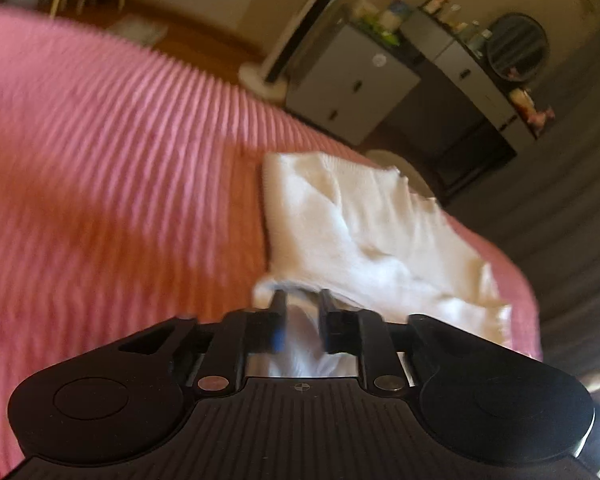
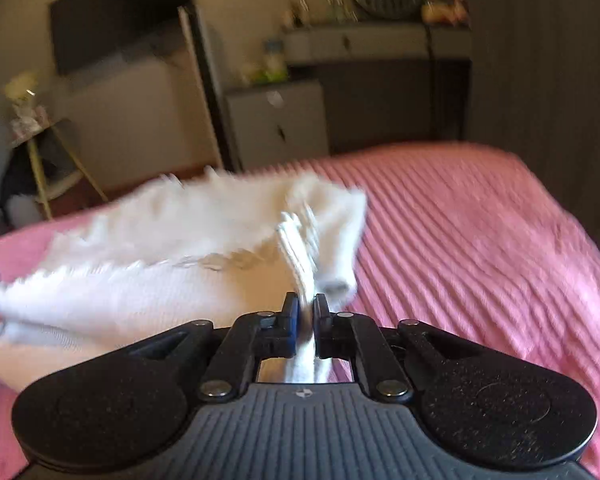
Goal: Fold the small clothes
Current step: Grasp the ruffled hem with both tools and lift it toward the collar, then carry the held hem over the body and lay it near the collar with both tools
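- Right claw (image 2: 305, 304): jaws pinched nearly together on a ribbed edge of the small white knitted garment (image 2: 172, 248), which lifts away ahead and to its left.
- Left claw (image 1: 302, 300): jaws a little apart with white cloth between them; whether the pads press it, I cannot tell.
- Beyond both claws, the garment lies rumpled on the pink ribbed bedspread (image 1: 100, 140).
- Judged: a fold is under way, none finished flat.
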Tool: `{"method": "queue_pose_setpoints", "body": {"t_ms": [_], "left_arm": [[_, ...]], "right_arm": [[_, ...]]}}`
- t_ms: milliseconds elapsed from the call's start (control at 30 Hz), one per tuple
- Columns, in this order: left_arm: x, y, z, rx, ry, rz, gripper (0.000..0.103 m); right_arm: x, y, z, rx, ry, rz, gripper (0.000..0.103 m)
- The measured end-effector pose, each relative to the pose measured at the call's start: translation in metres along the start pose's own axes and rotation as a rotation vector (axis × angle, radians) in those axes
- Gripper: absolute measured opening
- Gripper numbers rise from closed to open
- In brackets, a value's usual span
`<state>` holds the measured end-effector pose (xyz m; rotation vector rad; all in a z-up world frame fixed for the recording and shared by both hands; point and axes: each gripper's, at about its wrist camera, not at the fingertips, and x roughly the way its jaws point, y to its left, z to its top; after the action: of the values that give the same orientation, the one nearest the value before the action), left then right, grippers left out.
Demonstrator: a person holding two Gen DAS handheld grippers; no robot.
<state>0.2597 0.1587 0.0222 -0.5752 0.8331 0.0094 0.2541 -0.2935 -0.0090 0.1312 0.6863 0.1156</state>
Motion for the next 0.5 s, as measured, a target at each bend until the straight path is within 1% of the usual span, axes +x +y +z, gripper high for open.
{"method": "queue_pose_setpoints", "body": {"t_ms": [33, 67, 100, 133, 167, 233, 333, 433, 500], "left_arm": [[-0.001, 0.0, -0.002, 0.043, -0.017, 0.006, 0.033], [0.0, 0.001, -0.005, 0.086, -0.023, 0.009, 0.036], [0.001, 0.002, -0.008, 0.121, -0.022, 0.012, 0.037], [0.003, 0.003, -0.01, 0.154, -0.017, 0.009, 0.037], [0.007, 0.005, -0.012, 0.183, -0.008, 0.006, 0.038], [0.015, 0.004, -0.016, 0.224, -0.005, 0.003, 0.039], [0.027, -0.007, -0.019, 0.288, -0.02, -0.02, 0.041], [0.038, -0.025, -0.02, 0.388, -0.049, -0.012, 0.039], [0.045, -0.037, -0.02, 0.45, -0.067, -0.003, 0.038]], "right_arm": [[0.005, -0.002, -0.004, 0.01, 0.014, 0.019, 0.011], [0.008, -0.005, -0.005, 0.024, 0.024, 0.043, 0.015], [0.011, -0.008, -0.006, 0.036, 0.03, 0.061, 0.026], [0.013, -0.011, -0.007, 0.038, 0.033, 0.068, 0.033], [0.014, -0.011, -0.007, 0.037, 0.035, 0.067, 0.035], [0.017, -0.013, -0.007, 0.043, 0.037, 0.075, 0.036], [0.023, -0.011, -0.005, 0.05, 0.038, 0.091, 0.036], [0.03, -0.006, -0.002, 0.039, 0.037, 0.092, 0.035], [0.031, -0.008, -0.001, 0.055, 0.036, 0.095, 0.035]]}}
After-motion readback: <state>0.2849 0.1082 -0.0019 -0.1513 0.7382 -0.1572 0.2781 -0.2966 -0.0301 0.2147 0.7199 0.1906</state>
